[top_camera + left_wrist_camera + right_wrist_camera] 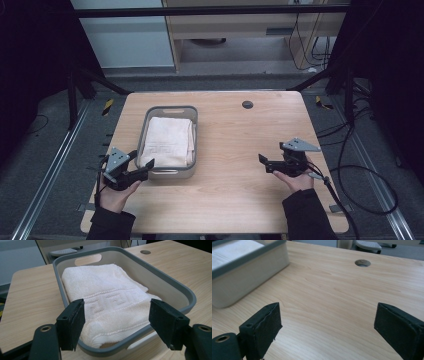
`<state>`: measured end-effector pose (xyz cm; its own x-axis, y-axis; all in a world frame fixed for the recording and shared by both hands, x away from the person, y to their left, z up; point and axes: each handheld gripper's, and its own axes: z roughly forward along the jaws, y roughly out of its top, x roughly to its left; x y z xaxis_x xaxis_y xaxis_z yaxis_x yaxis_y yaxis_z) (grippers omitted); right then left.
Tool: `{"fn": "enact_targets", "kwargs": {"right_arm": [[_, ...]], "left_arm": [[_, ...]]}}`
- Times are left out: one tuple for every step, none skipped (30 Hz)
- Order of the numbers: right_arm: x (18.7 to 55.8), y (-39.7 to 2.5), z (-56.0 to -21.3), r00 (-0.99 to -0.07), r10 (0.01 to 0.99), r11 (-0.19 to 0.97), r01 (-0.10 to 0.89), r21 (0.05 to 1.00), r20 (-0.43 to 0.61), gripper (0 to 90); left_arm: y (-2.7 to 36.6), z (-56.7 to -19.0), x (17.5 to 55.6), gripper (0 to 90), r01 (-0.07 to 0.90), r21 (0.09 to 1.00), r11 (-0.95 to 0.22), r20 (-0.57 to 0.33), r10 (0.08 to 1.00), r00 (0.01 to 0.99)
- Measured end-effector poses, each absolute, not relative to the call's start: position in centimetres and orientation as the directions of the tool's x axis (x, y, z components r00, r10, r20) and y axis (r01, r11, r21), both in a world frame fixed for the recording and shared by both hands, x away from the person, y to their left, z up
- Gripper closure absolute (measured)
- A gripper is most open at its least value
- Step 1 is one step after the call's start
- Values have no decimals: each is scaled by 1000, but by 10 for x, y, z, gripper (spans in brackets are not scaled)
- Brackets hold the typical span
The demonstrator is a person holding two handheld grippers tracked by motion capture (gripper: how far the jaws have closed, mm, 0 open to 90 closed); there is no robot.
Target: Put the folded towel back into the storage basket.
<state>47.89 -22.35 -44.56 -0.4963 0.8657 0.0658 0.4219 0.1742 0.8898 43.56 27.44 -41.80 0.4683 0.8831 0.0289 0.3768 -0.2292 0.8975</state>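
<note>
Two grippers sit low in the high view: my left gripper at the tray, my right gripper over bare table, right of centre. Left gripper view: jaws apart, framing the folded towel lying untouched inside the tray. Right gripper view: jaws wide, empty, tray at upper left. Nothing looks started yet.
</note>
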Motion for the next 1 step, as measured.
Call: {"fn": "enact_targets", "kwargs": {"right_arm": [[477,-226,-448,-493,868,176,424,888,63,75]], "left_arm": [[276,-418,434,285,376,897,-233,30,881,472]]}}
